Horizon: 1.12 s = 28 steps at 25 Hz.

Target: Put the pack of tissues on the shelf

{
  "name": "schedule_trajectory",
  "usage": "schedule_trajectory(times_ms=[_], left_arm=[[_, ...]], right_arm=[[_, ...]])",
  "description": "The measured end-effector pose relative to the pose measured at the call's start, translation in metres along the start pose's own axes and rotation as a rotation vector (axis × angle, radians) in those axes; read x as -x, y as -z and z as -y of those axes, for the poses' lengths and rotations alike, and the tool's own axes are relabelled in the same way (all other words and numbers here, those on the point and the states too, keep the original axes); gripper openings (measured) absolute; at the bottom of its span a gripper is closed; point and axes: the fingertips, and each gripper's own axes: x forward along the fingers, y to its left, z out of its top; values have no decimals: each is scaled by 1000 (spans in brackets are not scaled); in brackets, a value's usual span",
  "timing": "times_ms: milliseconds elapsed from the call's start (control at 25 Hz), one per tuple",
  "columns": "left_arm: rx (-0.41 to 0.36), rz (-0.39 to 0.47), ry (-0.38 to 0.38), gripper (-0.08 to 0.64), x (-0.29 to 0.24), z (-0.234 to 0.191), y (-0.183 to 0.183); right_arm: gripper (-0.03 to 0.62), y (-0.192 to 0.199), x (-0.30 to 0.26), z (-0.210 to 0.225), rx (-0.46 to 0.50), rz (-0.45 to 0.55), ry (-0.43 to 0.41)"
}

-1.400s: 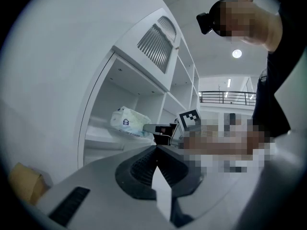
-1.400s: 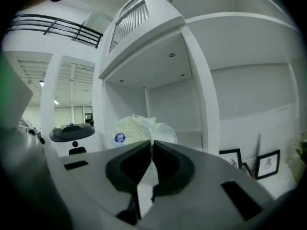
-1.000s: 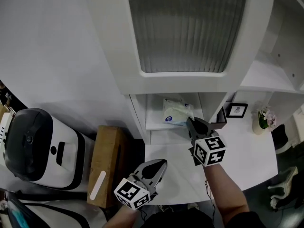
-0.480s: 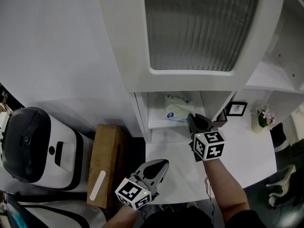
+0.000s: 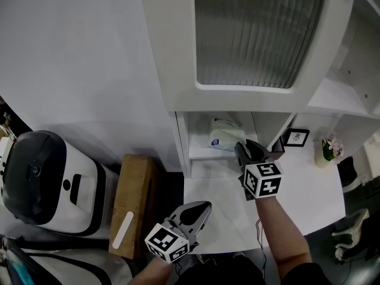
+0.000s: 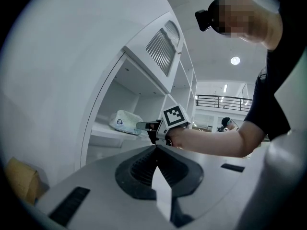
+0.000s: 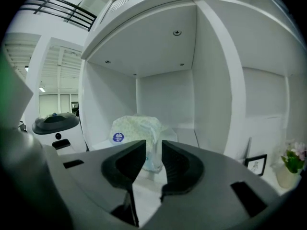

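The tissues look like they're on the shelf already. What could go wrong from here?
The pack of tissues has its wrapper end between the right gripper's parted jaws; backing out could snag it and drag the pack off the shelf. The small picture frame nearby might get bumped.

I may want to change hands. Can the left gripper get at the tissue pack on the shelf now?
Probably not easily. The left gripper hangs shut, far back by the front edge of the table, and the right gripper sits right before the tissue pack in the shelf opening.
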Motion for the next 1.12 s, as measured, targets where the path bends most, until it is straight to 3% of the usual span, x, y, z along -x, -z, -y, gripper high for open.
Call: schedule_trajectory(times_ms=[400,560,1120], left_arm=[[-20,5,26,5,5,19,3],[-19,5,37,5,4,31,9],[-59,0,18,5,4,105,24]], right_arm=[[78,-7,46,4,-19,67,22],[20,-5,75,2,-40,90,-5],[9,16,179,-14,-92,133,-122]])
